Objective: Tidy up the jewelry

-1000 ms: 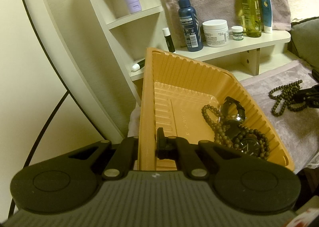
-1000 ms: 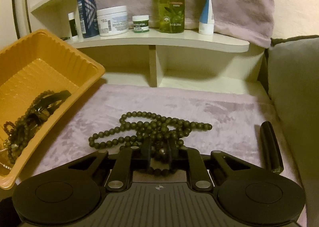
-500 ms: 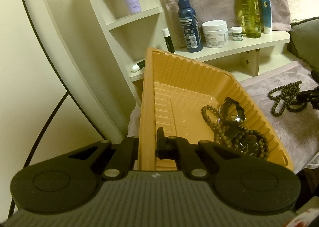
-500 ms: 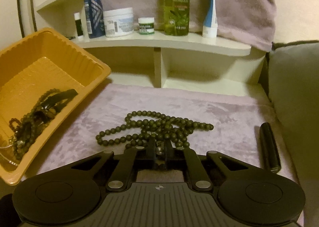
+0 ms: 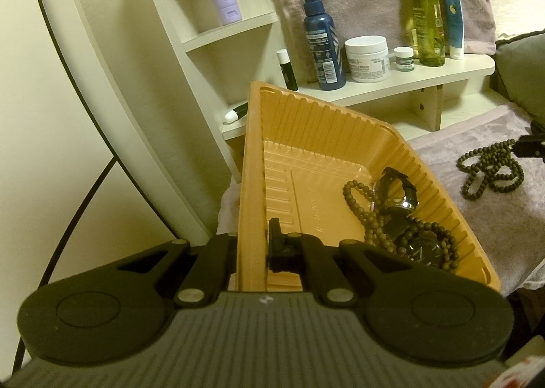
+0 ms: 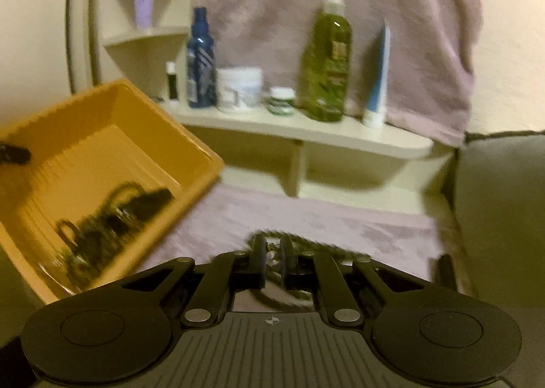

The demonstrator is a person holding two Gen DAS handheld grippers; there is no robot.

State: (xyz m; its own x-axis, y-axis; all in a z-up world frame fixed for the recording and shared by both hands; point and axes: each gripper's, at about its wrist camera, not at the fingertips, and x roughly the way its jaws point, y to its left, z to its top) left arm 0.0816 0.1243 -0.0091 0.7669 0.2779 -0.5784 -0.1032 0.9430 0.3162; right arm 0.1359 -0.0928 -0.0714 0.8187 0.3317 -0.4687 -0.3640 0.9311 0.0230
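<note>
Left claw (image 5: pixel 252 245) is pinched on the tray (image 5: pixel 306 122) wall, tilting it; we see watches (image 5: pixel 398 190) and beads piled in its low corner, ahead and to the right. Right claw (image 6: pixel 272 260) has narrowed since a second ago and now clamps the necklace (image 6: pixel 272 299), which lifts off the cloth (image 6: pixel 340 221) where it lay spread. We judge the pickup done; next, a carry left into the tray.

The left hand-held gripper (image 5: pixel 252 245) clamps the orange tray (image 5: pixel 327 136) wall; watches (image 5: pixel 398 190) and beads (image 5: pixel 368 217) lie inside the tray.
</note>
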